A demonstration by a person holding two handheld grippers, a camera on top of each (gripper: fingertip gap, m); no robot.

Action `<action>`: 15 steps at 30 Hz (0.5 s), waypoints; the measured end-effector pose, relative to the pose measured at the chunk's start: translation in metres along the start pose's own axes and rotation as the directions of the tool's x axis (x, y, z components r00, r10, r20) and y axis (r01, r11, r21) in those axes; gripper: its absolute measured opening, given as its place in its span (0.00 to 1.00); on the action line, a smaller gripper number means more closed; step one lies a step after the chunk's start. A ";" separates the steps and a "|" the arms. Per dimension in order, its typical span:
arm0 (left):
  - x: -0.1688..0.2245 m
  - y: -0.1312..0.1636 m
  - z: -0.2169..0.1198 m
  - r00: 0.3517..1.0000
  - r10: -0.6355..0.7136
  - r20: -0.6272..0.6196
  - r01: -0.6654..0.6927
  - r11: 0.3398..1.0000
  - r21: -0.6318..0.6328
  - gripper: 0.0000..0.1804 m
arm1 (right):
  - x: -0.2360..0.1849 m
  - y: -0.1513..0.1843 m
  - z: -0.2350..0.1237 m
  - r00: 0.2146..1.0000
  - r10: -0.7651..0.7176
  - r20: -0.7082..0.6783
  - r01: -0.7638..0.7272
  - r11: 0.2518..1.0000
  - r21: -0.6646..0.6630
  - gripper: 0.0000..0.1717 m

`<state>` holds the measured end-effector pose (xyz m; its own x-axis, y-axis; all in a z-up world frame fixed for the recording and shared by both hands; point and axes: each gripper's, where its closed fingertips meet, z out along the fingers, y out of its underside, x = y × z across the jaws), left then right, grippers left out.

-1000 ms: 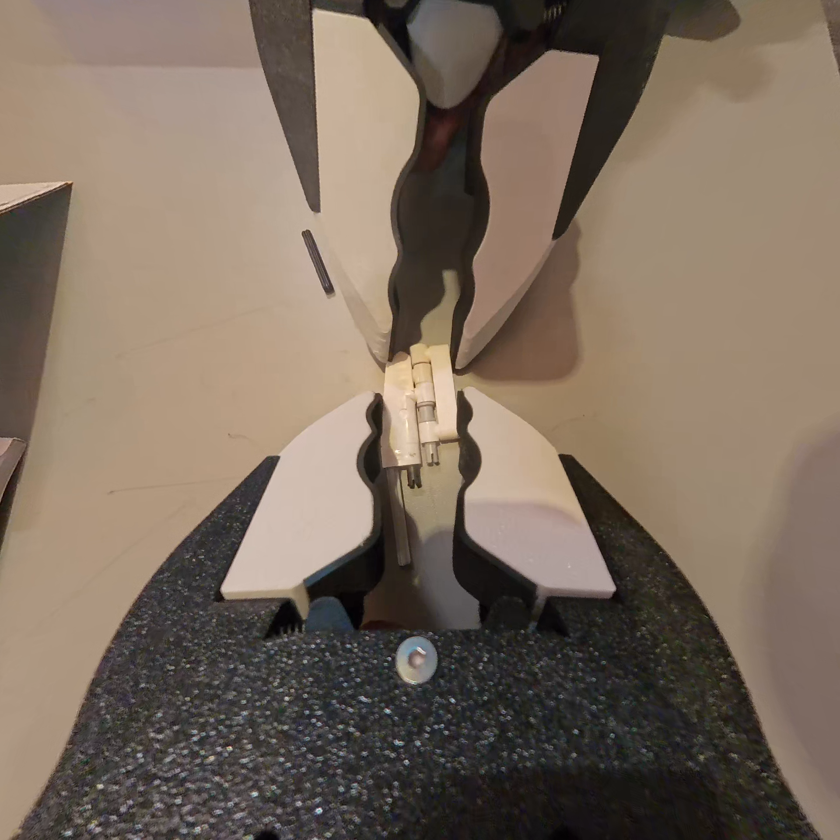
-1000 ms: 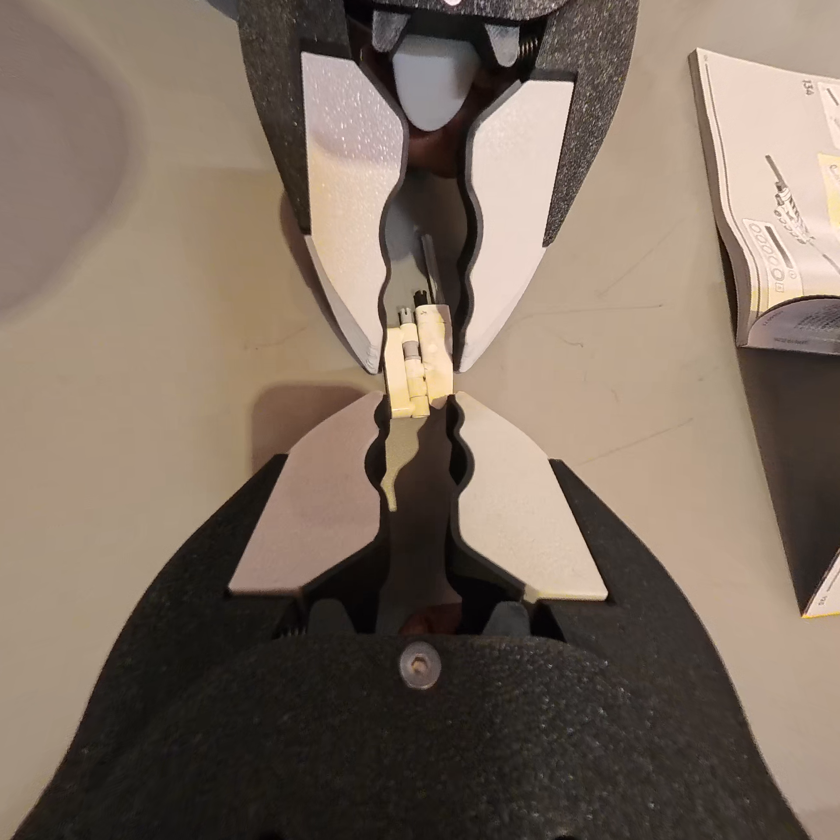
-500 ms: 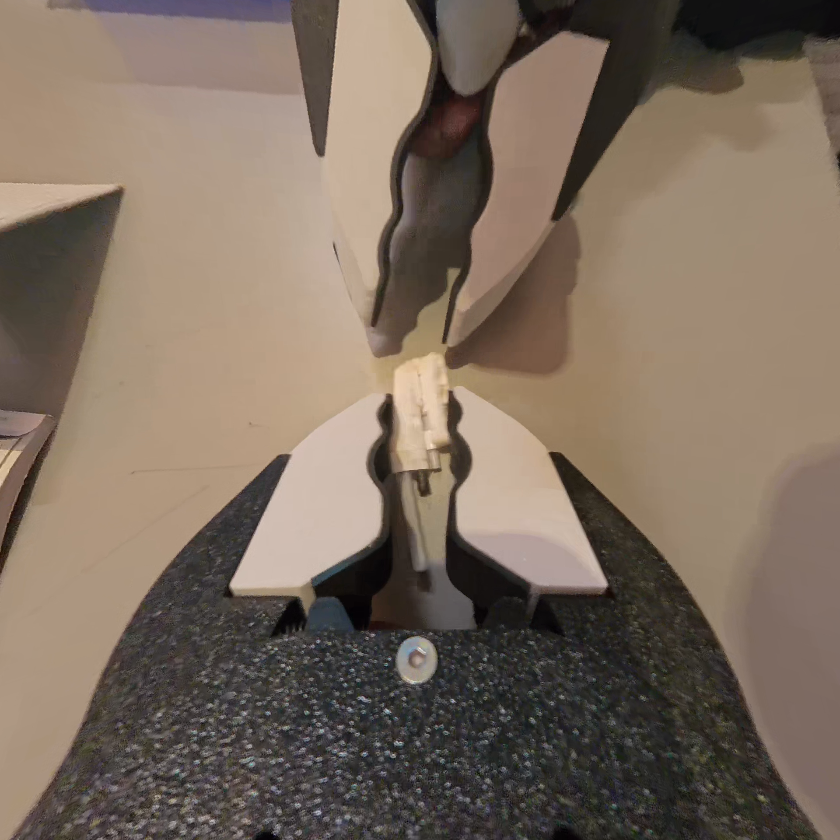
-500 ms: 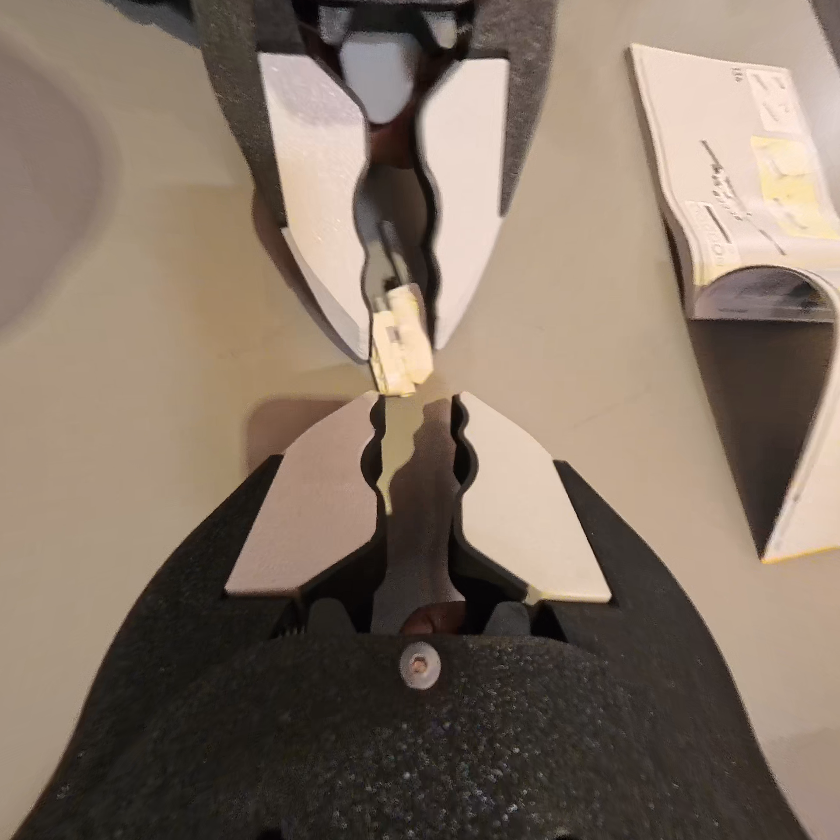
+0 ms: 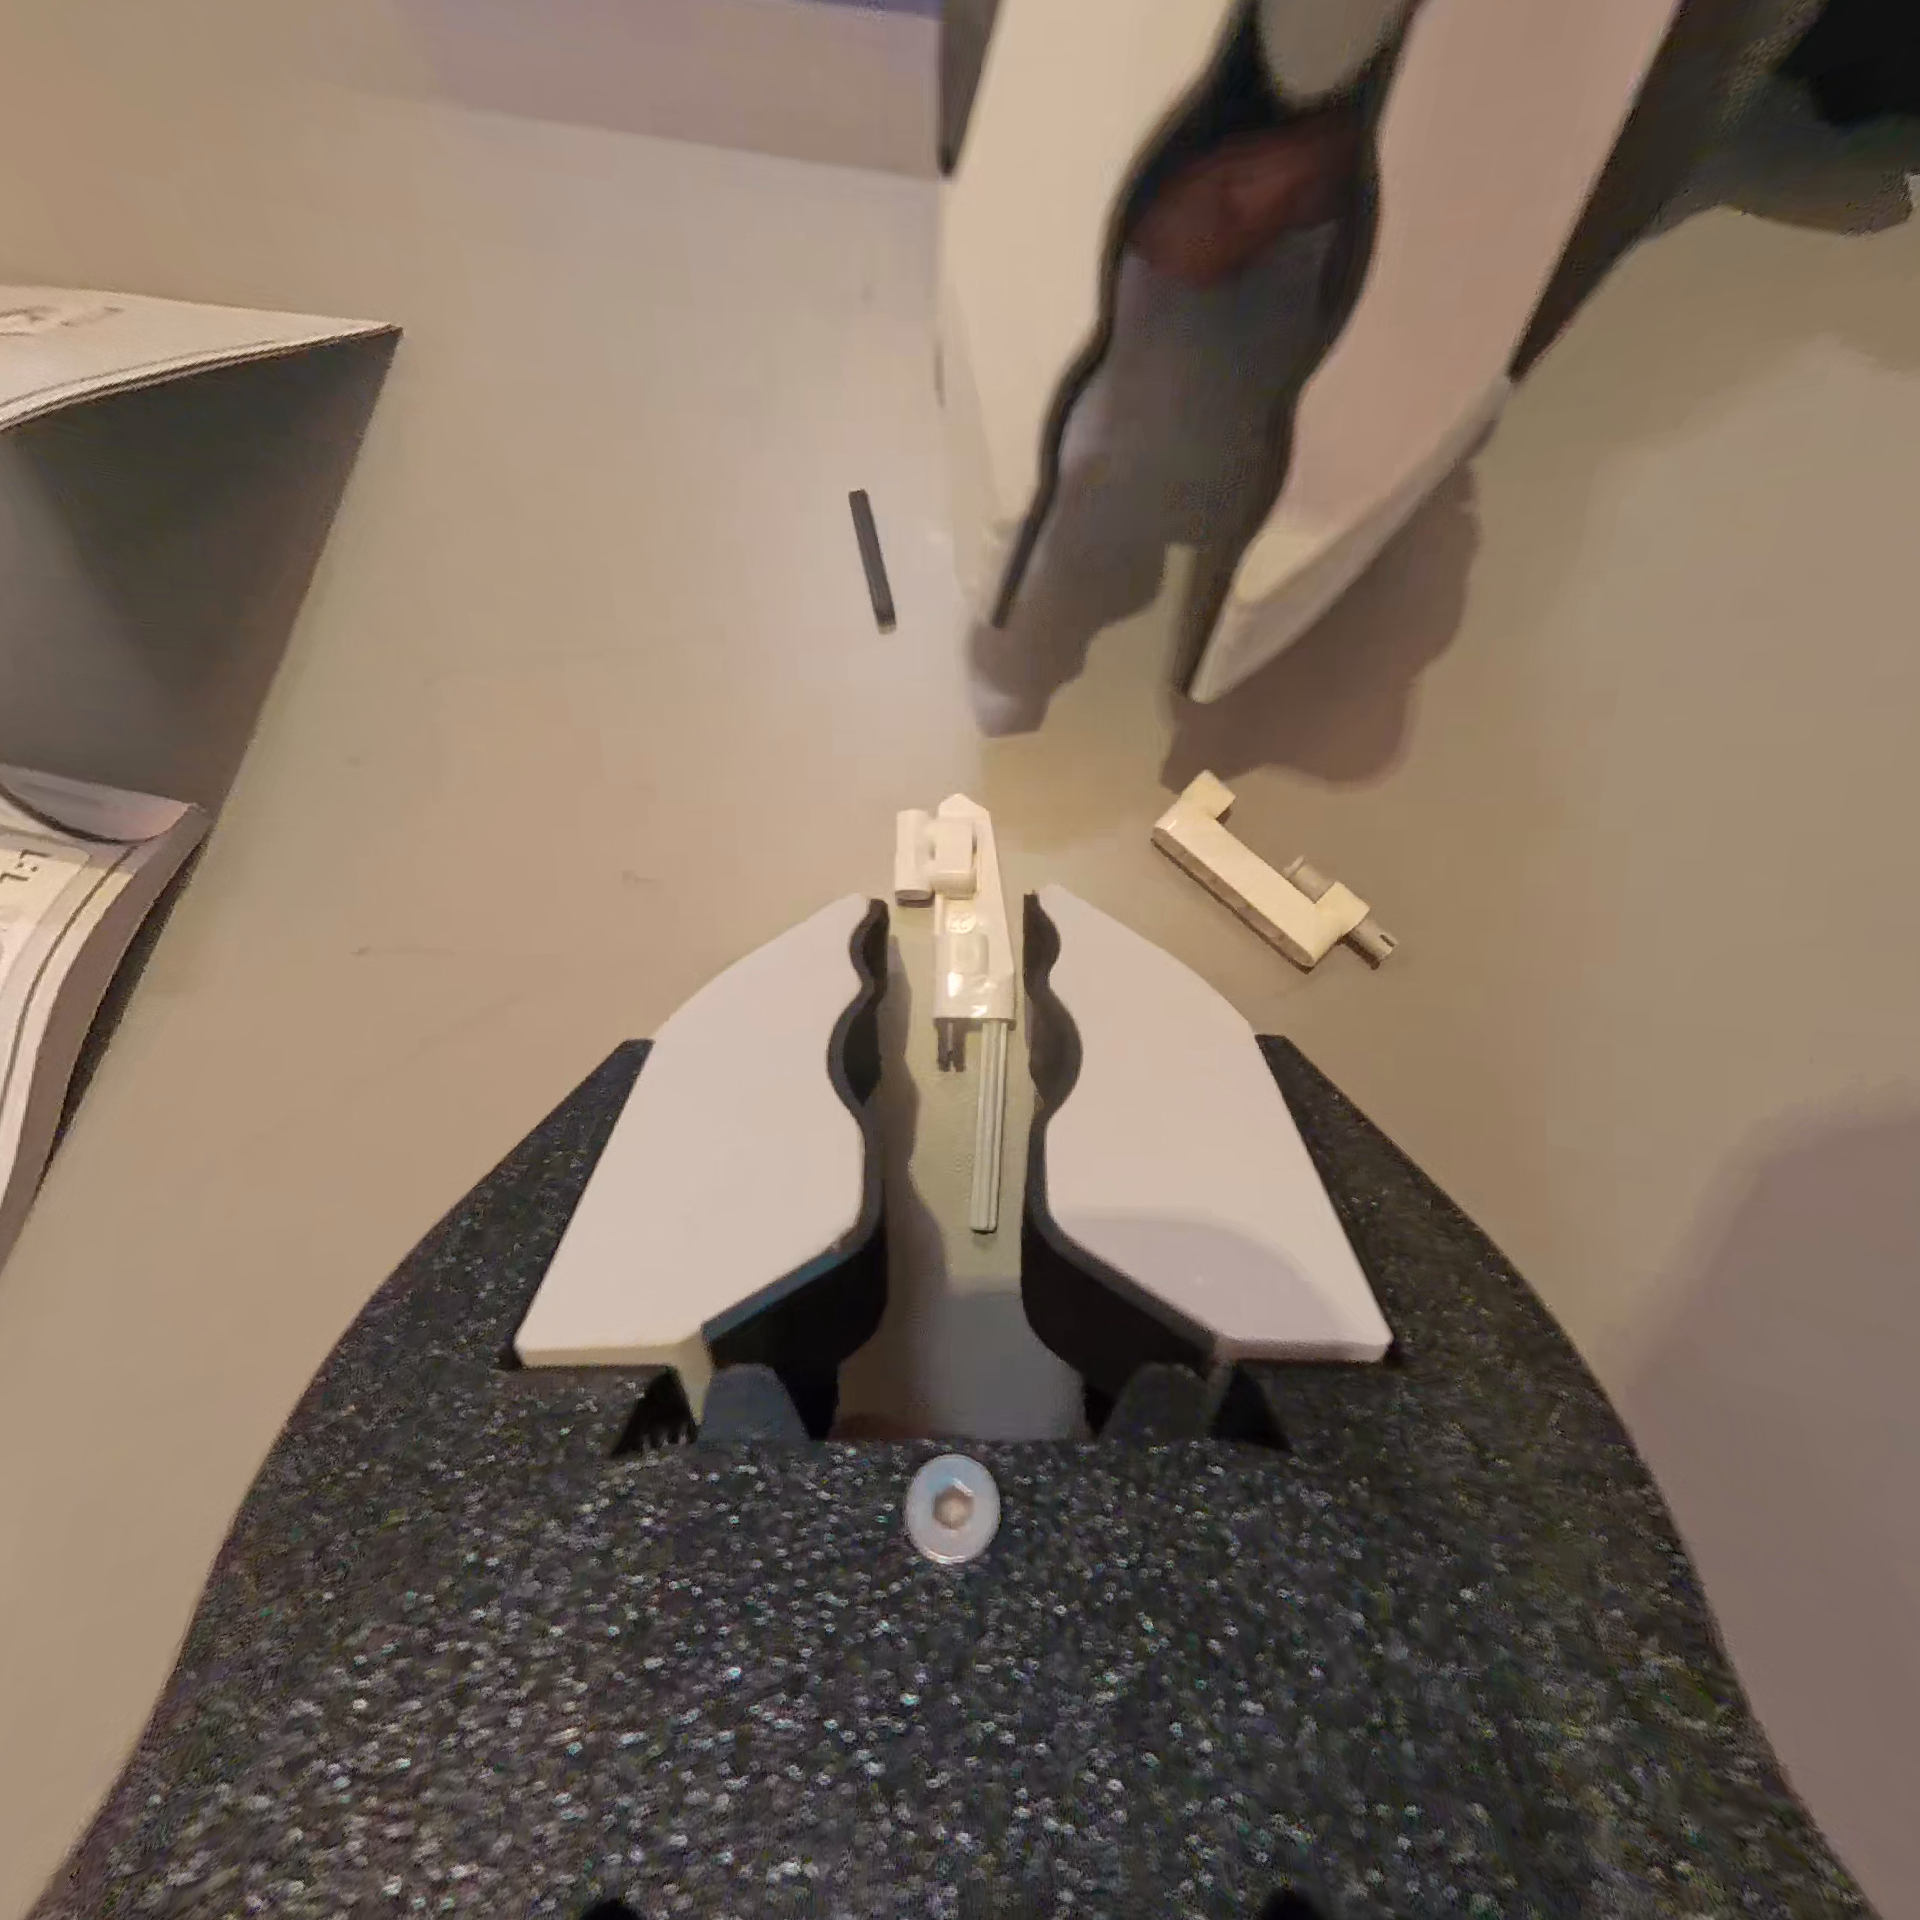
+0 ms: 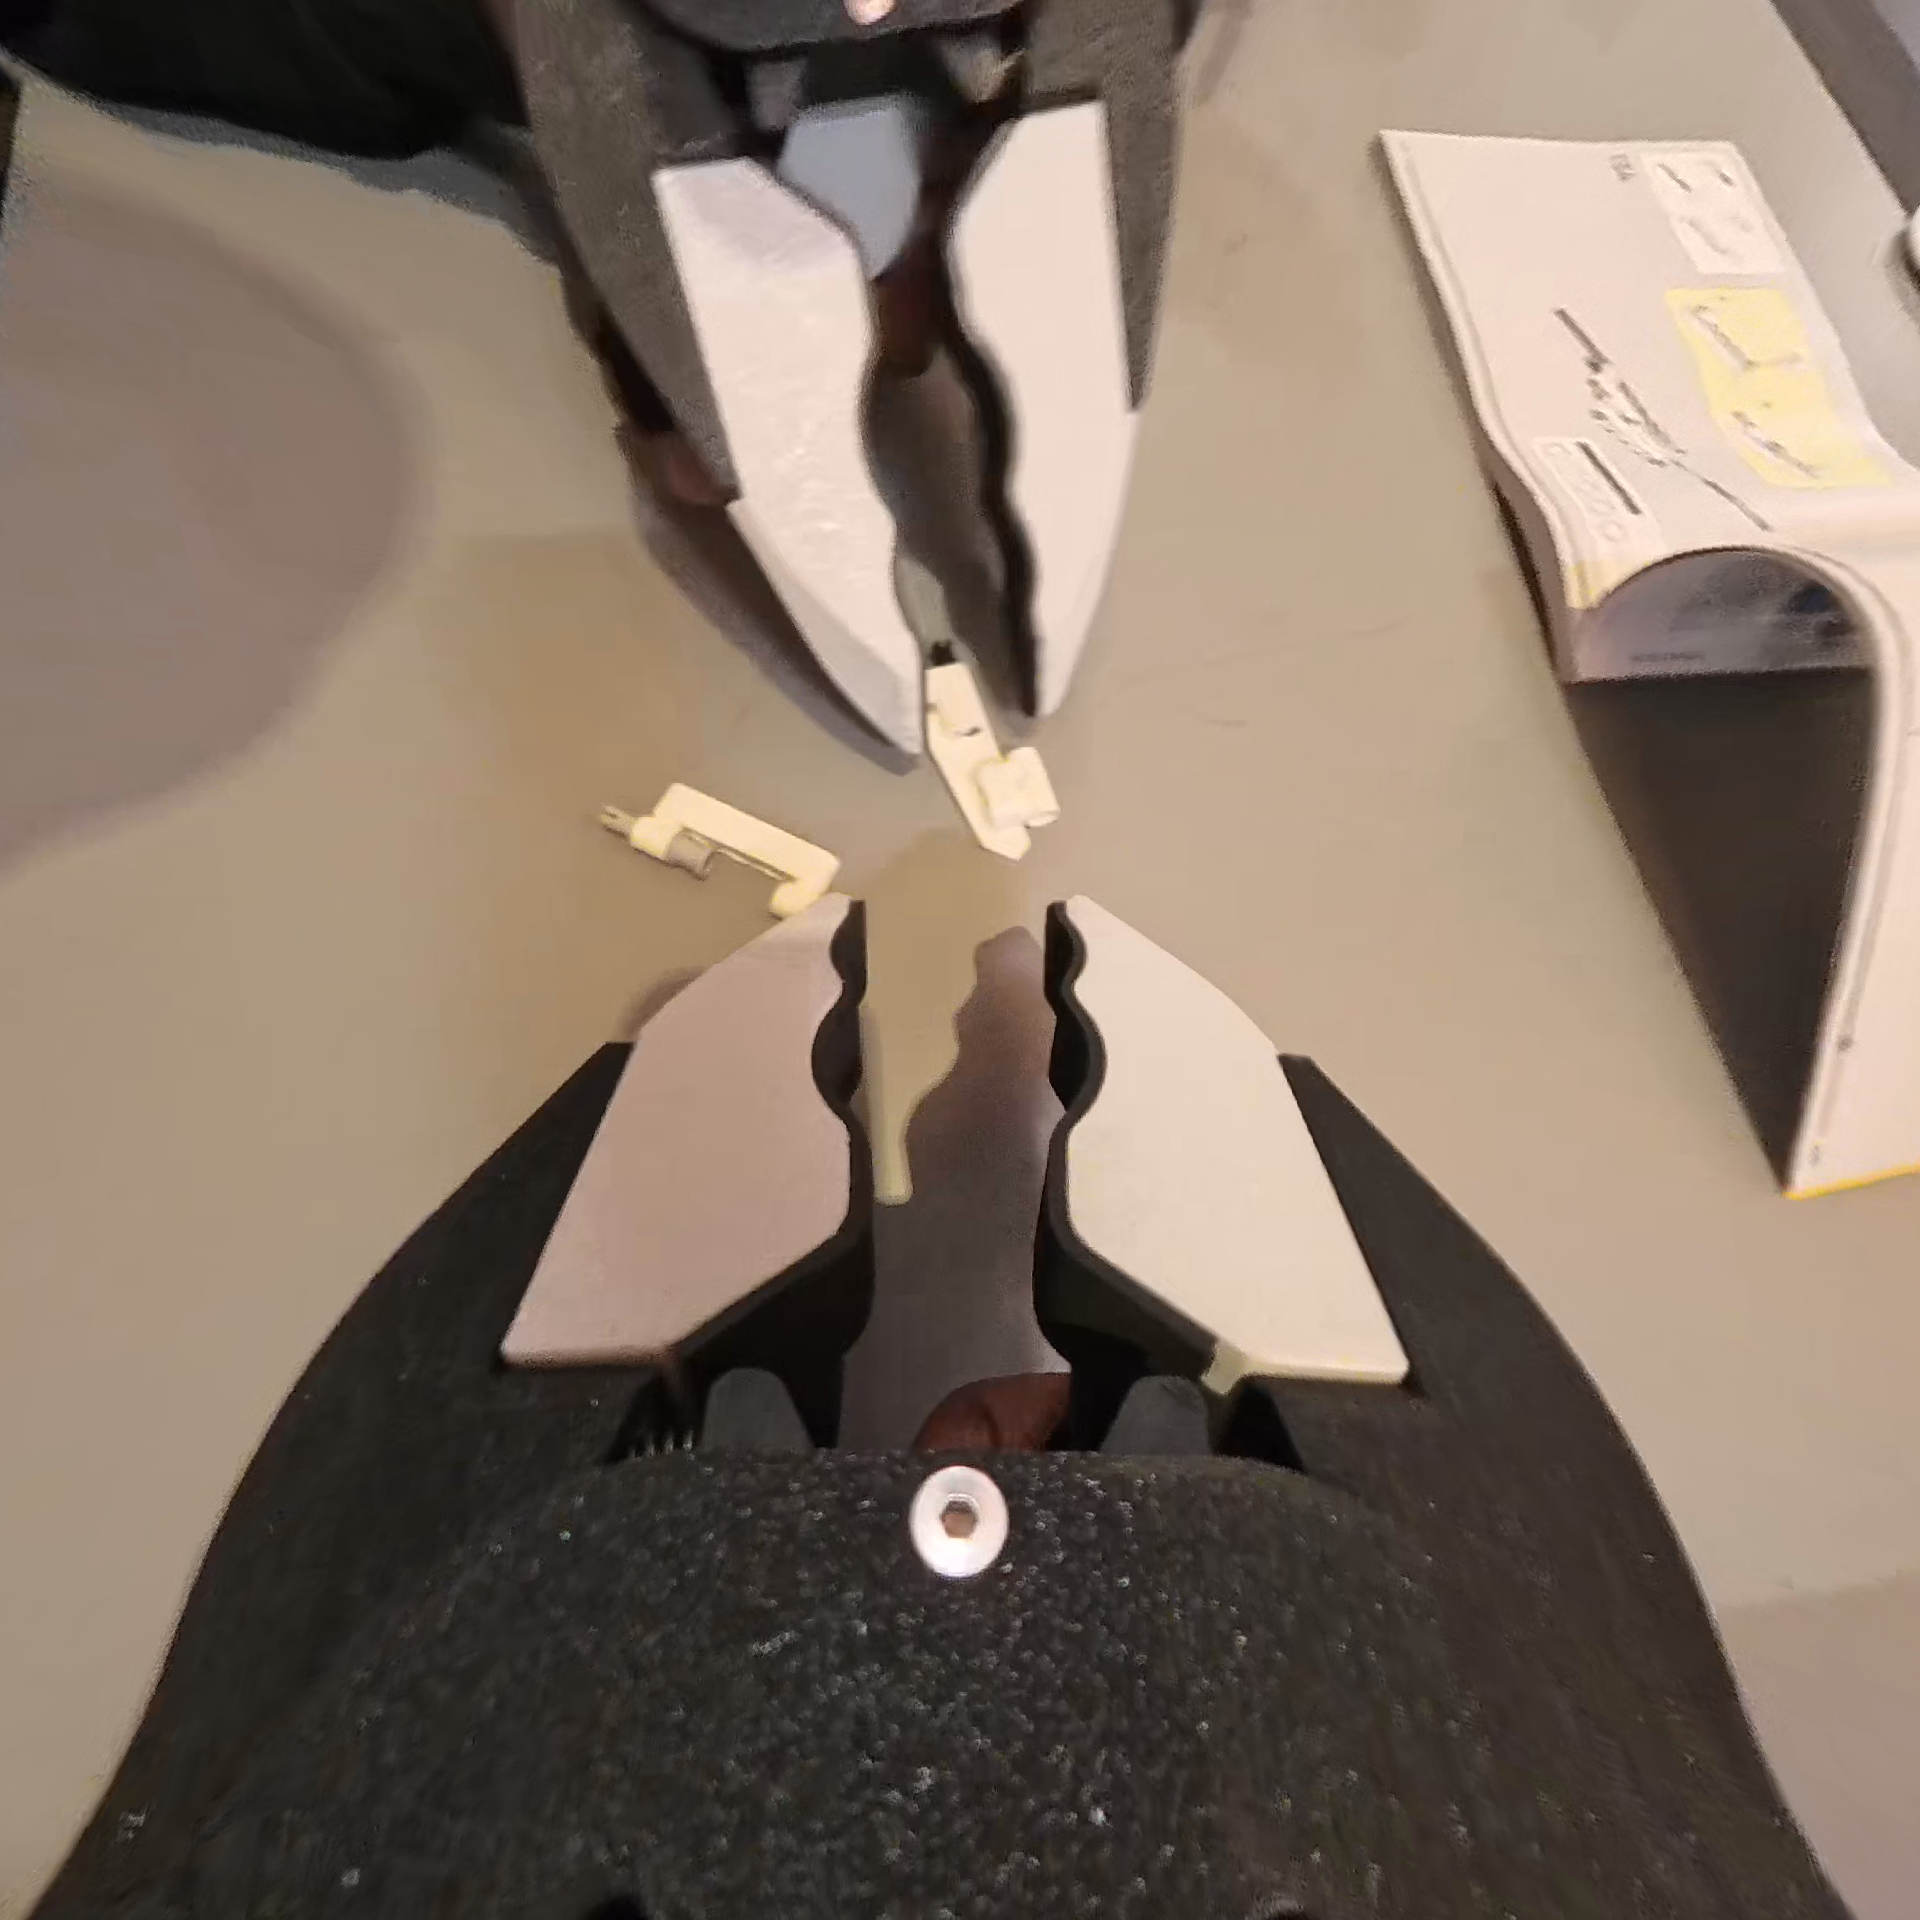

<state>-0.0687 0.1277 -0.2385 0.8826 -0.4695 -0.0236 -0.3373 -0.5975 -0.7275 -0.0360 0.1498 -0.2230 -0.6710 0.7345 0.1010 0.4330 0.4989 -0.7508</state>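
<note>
Left hand-held gripper (image 5: 956,914) is closed on a white plastic assembly w/ thin grey rod (image 5: 966,935), centre of frame. Right hand-held gripper (image 6: 956,914) is open, nothing between its fingers. Cream bracket piece (image 6: 727,847) lies loose on the grey surface (image 6: 1299,831), just beside right's left fingertip, apart from the held part. Open booklet (image 6: 1714,416) upper right.
</note>
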 end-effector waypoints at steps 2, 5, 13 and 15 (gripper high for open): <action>-0.004 0.002 -0.001 1.000 -0.021 0.015 0.021 1.000 -0.016 0.17 | -0.005 0.002 0.006 1.000 -0.015 0.021 0.015 1.000 -0.020 0.19; -0.003 0.009 0.000 0.999 -0.030 0.009 0.031 0.997 -0.064 0.18 | -0.001 0.002 0.014 1.000 -0.012 0.015 0.012 1.000 -0.024 0.19; 0.002 0.011 0.002 0.998 -0.055 -0.017 0.054 0.996 -0.066 0.08 | 0.010 -0.005 0.025 0.998 -0.058 -0.026 0.058 0.998 -0.018 0.18; 0.004 0.010 0.002 0.993 -0.108 -0.048 0.105 0.993 -0.052 0.08 | 0.010 -0.003 0.025 0.995 -0.095 -0.036 0.095 0.995 -0.013 0.18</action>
<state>-0.0678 0.1218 -0.2471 0.8970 -0.4332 0.0883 -0.2589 -0.6766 -0.6894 -0.0590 0.1436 -0.2358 -0.6872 0.6997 0.1954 0.3752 0.5722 -0.7293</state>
